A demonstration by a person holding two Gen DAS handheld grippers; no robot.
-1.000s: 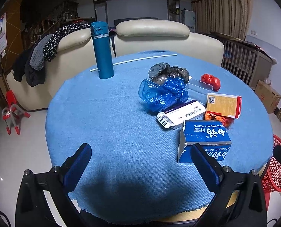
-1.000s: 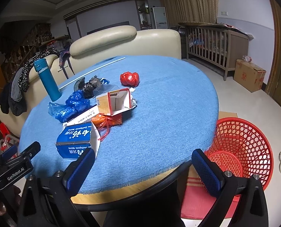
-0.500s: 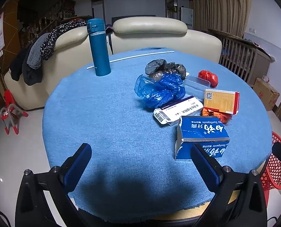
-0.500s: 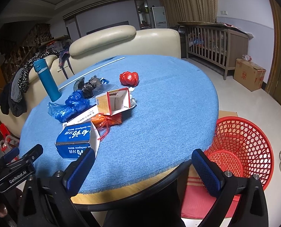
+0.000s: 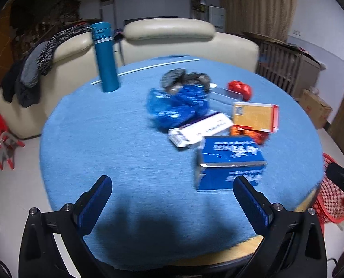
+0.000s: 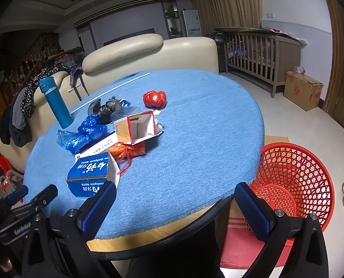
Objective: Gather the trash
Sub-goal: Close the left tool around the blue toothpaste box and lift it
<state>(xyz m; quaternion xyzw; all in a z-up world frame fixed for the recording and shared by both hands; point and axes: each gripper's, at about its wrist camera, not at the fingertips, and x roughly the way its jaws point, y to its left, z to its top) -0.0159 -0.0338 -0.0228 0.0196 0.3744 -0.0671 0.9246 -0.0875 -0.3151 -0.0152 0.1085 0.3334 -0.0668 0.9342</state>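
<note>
A pile of trash lies on the round blue table (image 5: 116, 143): a blue toothpaste box (image 5: 230, 162) nearest, a white box (image 5: 199, 131), an orange-and-red open box (image 5: 255, 117), an orange bag (image 6: 128, 150), a blue plastic bag (image 5: 179, 106), a dark bag (image 5: 186, 81) and a red wad (image 5: 240, 89). My left gripper (image 5: 172, 203) is open and empty over the near table edge, the toothpaste box just beyond its right finger. My right gripper (image 6: 174, 210) is open and empty at the table's front edge. A red mesh basket (image 6: 294, 180) stands on the floor right of the table.
A tall teal flask (image 5: 106, 58) stands at the table's far left, with a white rod (image 5: 146, 68) behind it. Cream sofas (image 5: 169, 39) ring the far side. A wooden crib (image 6: 260, 53) and cardboard box (image 6: 303, 90) stand at right.
My left gripper has moved forward and left over the table, bringing the trash pile closer; its view is motion-blurred. The right gripper has barely moved.
</note>
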